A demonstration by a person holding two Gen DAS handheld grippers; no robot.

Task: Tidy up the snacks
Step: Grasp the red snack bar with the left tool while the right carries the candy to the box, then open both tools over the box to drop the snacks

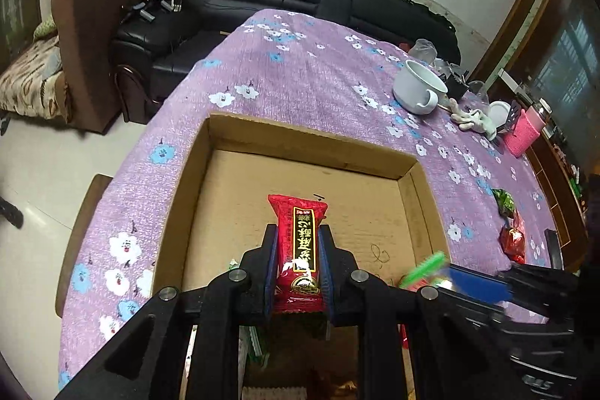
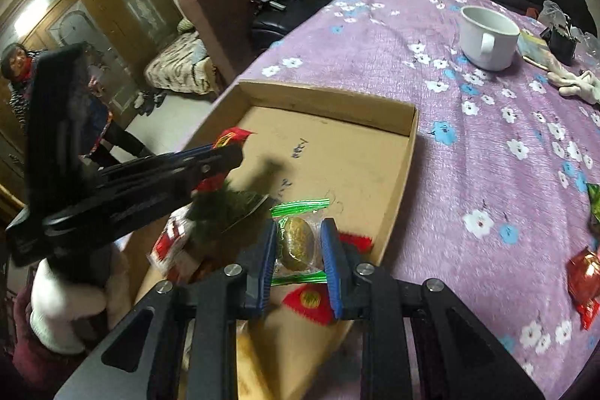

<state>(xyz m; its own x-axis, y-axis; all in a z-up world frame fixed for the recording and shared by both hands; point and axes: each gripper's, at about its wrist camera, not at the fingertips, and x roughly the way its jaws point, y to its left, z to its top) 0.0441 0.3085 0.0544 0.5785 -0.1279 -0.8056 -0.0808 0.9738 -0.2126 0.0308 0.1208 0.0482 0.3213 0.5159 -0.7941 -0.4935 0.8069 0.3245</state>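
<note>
My left gripper is shut on a red snack packet with a gold-and-black label and holds it above the floor of a shallow cardboard box. My right gripper is shut on a clear green-edged packet holding a brown olive-like sweet, above the box's near end. The left gripper also shows in the right wrist view, left of the right one. The right gripper shows blurred in the left wrist view. Several wrapped snacks lie in the box beneath the grippers.
Loose red and green snack packets lie on the purple floral tablecloth to the right of the box. A white mug, a white cloth, a pink holder and clutter stand at the far right. Sofas stand behind the table.
</note>
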